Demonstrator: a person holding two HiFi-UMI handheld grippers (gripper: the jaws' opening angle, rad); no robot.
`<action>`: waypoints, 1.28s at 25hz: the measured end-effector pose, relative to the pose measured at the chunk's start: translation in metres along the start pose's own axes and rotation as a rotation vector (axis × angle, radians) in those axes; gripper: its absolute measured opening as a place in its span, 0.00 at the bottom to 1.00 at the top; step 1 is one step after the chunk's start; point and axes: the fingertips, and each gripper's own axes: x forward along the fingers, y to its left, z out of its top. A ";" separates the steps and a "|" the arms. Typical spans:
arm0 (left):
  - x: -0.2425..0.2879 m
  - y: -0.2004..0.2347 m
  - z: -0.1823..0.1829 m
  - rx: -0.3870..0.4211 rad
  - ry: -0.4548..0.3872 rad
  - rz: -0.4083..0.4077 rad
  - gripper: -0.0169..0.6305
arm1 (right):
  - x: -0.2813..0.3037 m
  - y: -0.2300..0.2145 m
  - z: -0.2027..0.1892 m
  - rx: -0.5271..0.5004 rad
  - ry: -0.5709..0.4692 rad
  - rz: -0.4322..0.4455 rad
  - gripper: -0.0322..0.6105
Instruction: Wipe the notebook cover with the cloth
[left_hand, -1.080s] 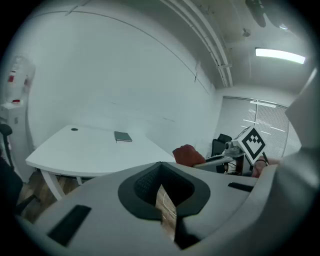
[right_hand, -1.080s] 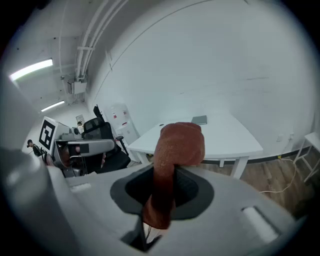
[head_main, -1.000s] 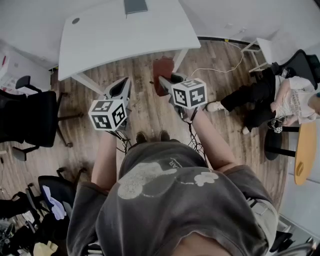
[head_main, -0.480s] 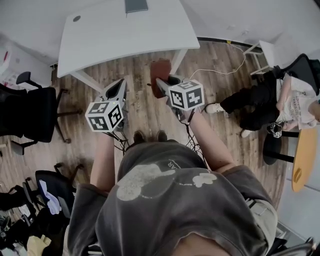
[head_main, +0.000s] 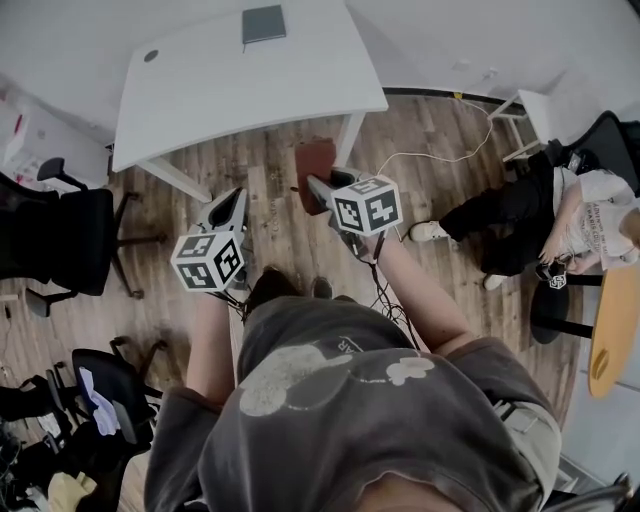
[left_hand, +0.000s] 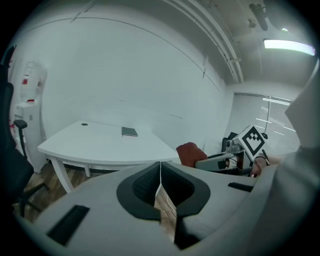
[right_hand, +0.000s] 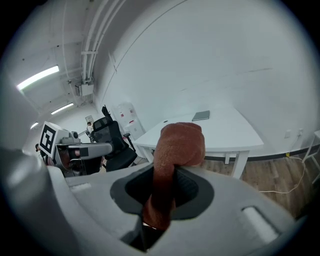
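A dark grey notebook lies flat on the far side of the white table; it also shows small in the left gripper view and the right gripper view. My right gripper is shut on a rust-brown cloth, which bulges out above the jaws. It hangs over the wooden floor, short of the table's near edge. My left gripper is shut with nothing in it, its pads meeting, level with the right one.
A black office chair stands at the left. A seated person is at the right beside a round wooden table. A white cable runs over the floor. More chairs and clutter fill the lower left.
The view has shifted so the table and the whole notebook now show nearer. Both grippers stay side by side over the floor, the right one still holding the cloth.
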 end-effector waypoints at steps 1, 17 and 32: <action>0.000 0.000 -0.001 0.001 0.003 0.004 0.04 | -0.001 -0.002 0.001 -0.009 0.002 0.002 0.17; 0.092 0.088 0.056 -0.049 0.005 -0.031 0.04 | 0.073 -0.073 0.056 0.065 0.003 -0.093 0.17; 0.175 0.192 0.129 -0.049 0.023 -0.117 0.04 | 0.174 -0.117 0.140 0.143 -0.019 -0.184 0.17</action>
